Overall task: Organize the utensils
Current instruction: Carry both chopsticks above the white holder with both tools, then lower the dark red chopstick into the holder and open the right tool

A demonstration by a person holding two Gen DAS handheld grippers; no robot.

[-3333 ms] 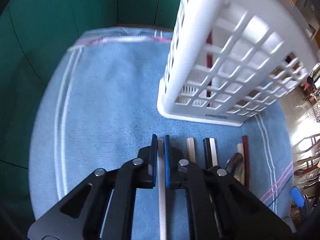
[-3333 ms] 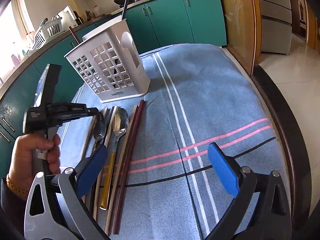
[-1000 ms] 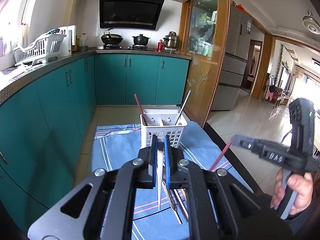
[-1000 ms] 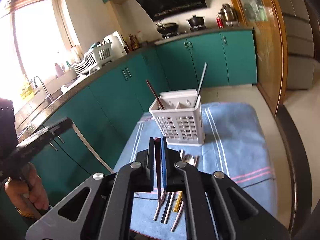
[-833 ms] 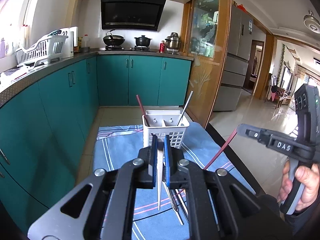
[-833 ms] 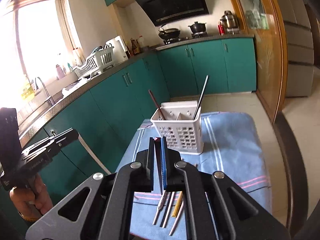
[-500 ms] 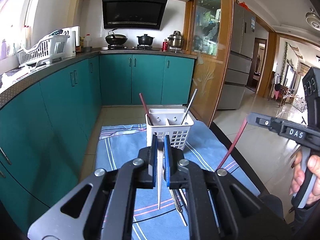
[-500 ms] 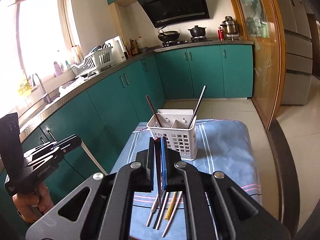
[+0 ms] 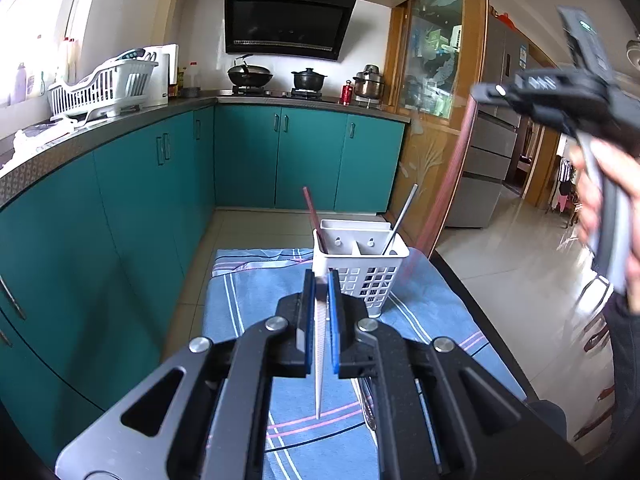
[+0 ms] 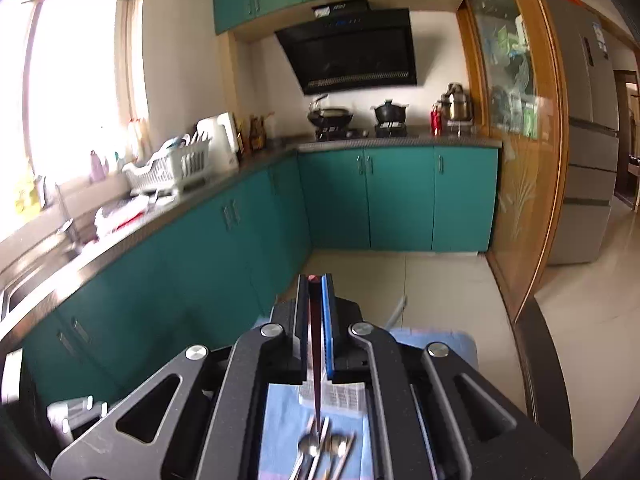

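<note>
Chopsticks hang tip-down from both grippers, likely so they drop straight into the basket [image 9: 360, 268] on the blue cloth [image 9: 256, 304]: left gripper [image 9: 320, 320] clamps a white chopstick [image 9: 320, 360], right gripper [image 10: 316, 320] clamps a dark red chopstick [image 10: 316, 360] above the spoons [image 10: 320, 448].

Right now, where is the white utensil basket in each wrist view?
Left wrist: basket in plain sight at centre, just beyond the left gripper.
Right wrist: basket low at centre, mostly hidden behind the right gripper.
Shared landmark: black range hood on the far wall.
</note>
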